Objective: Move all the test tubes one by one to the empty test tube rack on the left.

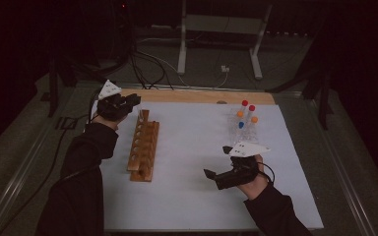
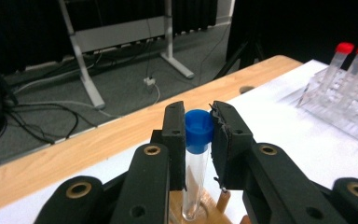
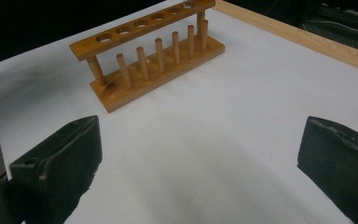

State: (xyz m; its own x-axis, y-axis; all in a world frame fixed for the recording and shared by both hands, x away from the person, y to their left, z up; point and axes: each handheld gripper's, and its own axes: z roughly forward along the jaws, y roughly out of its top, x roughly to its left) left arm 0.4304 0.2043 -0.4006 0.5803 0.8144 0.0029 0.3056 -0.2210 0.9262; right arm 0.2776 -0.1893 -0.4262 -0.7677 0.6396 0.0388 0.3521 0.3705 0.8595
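Note:
A wooden tube rack [image 1: 143, 145] stands on the left part of the white mat [image 1: 192, 187]. At its far end my left gripper [image 1: 135, 103] is shut on a clear tube with a blue cap [image 2: 198, 130]. The tube stands upright, its lower end in the rack's end hole [image 2: 196, 211]. My right gripper [image 1: 216, 161] hovers low over the mat's right front, jaws wide open and holding nothing. In the right gripper view [image 3: 200, 140] they point at the wooden rack [image 3: 149, 51], whose other holes show no tubes.
A clear plastic rack [image 1: 243, 129] at the back right holds several tubes with red, orange and blue caps [image 2: 344, 47]. A wooden table edge [image 1: 202, 96] runs along the mat's far side. Beyond it, cables and a metal stand [image 1: 221, 29] are on the floor.

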